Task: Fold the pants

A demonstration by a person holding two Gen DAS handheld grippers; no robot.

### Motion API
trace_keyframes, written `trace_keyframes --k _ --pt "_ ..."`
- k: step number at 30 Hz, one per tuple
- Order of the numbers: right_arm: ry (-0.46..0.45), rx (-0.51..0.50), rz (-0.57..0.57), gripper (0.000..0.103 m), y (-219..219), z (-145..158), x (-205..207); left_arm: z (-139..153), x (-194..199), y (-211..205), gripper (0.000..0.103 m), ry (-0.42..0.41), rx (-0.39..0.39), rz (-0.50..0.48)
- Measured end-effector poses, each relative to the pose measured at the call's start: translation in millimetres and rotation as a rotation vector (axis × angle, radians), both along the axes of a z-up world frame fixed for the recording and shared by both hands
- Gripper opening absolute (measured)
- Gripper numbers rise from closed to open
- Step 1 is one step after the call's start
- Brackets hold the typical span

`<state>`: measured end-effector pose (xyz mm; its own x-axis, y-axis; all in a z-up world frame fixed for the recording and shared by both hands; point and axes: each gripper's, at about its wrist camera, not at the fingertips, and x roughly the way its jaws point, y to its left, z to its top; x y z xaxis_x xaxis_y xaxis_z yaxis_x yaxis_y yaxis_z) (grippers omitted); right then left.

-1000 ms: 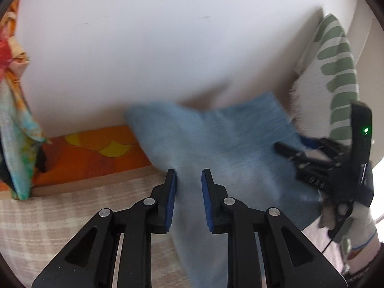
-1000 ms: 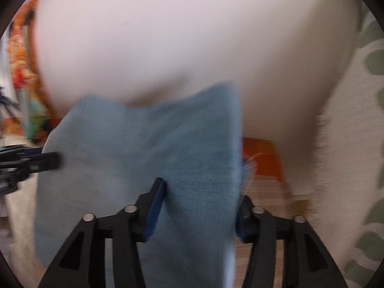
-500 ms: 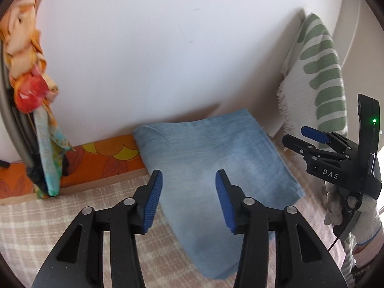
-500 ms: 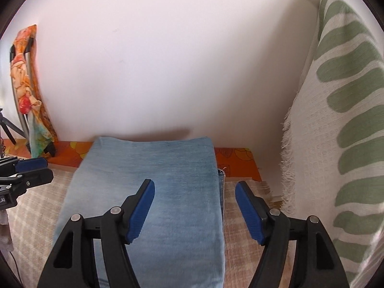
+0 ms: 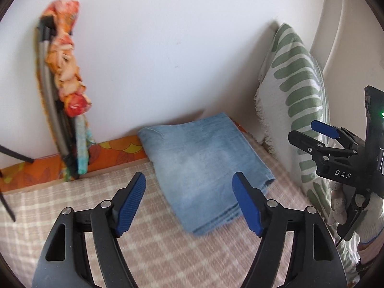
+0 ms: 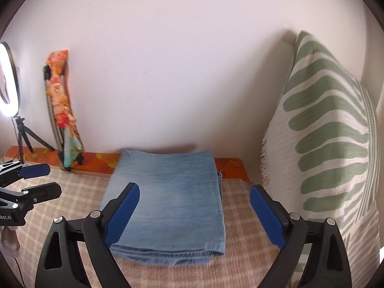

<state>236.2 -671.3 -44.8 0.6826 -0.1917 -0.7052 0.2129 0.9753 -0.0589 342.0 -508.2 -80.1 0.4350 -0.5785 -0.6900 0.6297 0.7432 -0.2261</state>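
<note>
The pants [image 6: 168,201], light blue denim, lie folded into a flat rectangle on the checked beige cover [image 6: 240,261], their far edge against the white wall [image 6: 180,72] and the orange patterned strip [image 5: 115,153] at its foot. Stacked fold edges show along the near side.

The right gripper [image 6: 194,213] hangs above the near part of the pants, jaws spread wide after just opening, with nothing between the blue pads [image 6: 122,213]; the denim lies below them, untouched. The left gripper [image 5: 189,204] is likewise open, its jaws having just widened, empty, held above the near left corner of the pants with clear air beneath.

A green-leaf cushion [image 6: 331,144] stands just right of the pants. Far left, a colourful cloth [image 5: 69,72] drapes over a frame leaning on the wall, and a lit ring light [image 6: 7,76] stands on a tripod.
</note>
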Motion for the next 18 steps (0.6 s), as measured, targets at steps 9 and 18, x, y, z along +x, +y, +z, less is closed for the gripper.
trace_keyframes --k 9,18 --pt "-0.028 -0.007 0.004 0.095 38.5 41.1 -42.1 45.8 -45.4 45.0 0.078 -0.064 -0.019 0.005" --pt "-0.079 0.023 -0.010 0.103 82.2 74.7 -91.0 74.9 -94.4 91.9 0.080 -0.148 -0.026 -0.011"
